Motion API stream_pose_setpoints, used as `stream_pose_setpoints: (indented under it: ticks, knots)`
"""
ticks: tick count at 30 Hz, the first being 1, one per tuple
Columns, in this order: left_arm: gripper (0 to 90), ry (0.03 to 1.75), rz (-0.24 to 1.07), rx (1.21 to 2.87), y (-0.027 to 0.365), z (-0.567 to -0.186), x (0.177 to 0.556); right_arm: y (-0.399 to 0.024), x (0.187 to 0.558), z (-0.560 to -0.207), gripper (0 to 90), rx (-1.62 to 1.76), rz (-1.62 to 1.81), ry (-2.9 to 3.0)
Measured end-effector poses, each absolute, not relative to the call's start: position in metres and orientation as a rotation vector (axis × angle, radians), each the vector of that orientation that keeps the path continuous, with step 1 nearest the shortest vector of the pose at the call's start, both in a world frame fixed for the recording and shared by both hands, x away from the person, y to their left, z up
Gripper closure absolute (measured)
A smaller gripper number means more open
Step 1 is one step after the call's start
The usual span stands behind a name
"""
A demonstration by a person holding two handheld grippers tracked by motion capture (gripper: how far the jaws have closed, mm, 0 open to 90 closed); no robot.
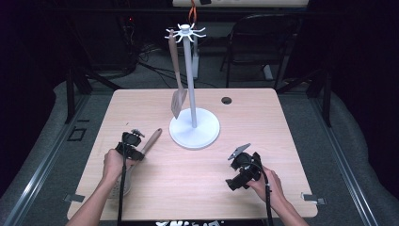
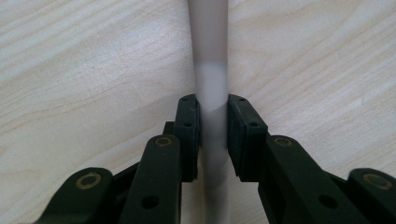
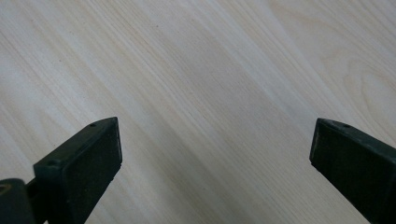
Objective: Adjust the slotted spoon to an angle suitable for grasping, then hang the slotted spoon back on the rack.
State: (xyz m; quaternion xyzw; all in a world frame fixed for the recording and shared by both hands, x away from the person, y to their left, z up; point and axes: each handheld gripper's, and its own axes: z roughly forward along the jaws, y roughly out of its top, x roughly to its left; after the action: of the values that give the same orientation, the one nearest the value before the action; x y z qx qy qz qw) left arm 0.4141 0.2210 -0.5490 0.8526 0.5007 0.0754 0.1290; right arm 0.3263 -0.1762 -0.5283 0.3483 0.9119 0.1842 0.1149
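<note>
On table [image 1: 197, 179], left tool [image 2: 213, 128] apparently clamping utensil handle [image 2: 211, 70], right tool [image 3: 215, 154] agape.

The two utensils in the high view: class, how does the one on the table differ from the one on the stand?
The table utensil lies flat; the hanging spatula hangs upright from the white stand. The left gripper clamps the table utensil's handle; nothing grips the hanging spatula. Both have long, pale brownish handles.

Right hand-held gripper [image 3: 215, 163] over pale wooden table [image 3: 210, 70], two black jaws spread wide apart, nothing between them
</note>
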Motion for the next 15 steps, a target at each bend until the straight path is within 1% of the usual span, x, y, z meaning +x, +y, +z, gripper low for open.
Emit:
stream_pose_setpoints:
  ticks: [2,8,15]
  knots:
    - [75.6,1.449,0.212,2.482,0.222,-0.549,0.415,-0.175,0.327,-0.529,1.7,1.015,0.531,2.677]
    - [76.4,1.437,0.18,2.421,0.228,-0.55,0.412,-0.177,0.326,-0.529,1.8,1.022,0.536,2.669]
    - [76.5,1.401,0.209,2.339,0.236,-0.544,0.403,-0.178,0.327,-0.528,1.8,1.027,0.535,2.67]
